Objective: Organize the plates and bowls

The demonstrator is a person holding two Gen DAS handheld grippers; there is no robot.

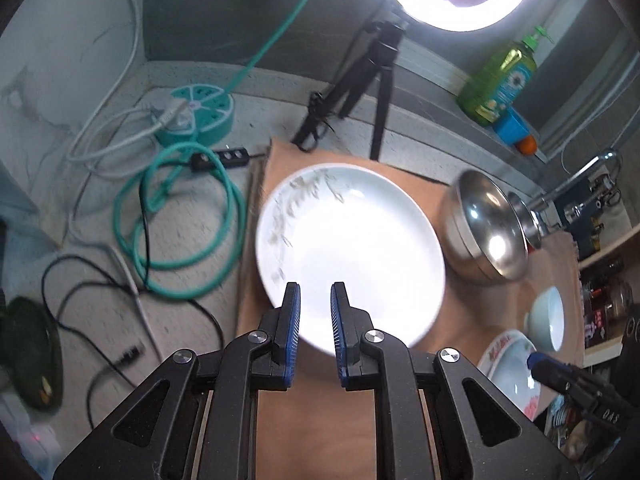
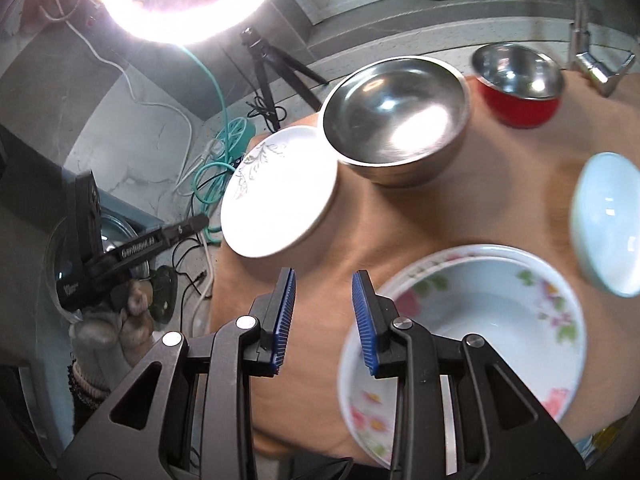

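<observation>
The brown mat (image 2: 400, 220) is carrying all the dishes, and the large steel bowl (image 2: 396, 120) is sitting at its far side, touching or just overlapping the rim of the white plate with the grey leaf print (image 2: 276, 196) to its left. The flowered dishes (image 2: 472, 320), two nested ones by their double rim, are lying nearest the right gripper (image 2: 324, 308): its right finger is hanging over their near-left rim, so the stack is lying just right of and ahead of the jaws. Those jaws are standing partly apart with nothing between them but the mat below.

The left gripper (image 1: 316, 320) is hovering over the near edge of the white plate, which is lying straight ahead of it. Its jaws are nearly closed, with a narrow gap and nothing pinched. So the left hand is nearer the white plate and the right hand nearer the flowered stack.

The smaller dishes are lying farther off: the pale blue bowl (image 2: 608, 220) at the right of the mat, and the red bowl with a steel lining (image 2: 520, 84) behind it, near the faucet (image 2: 592, 60).
</observation>
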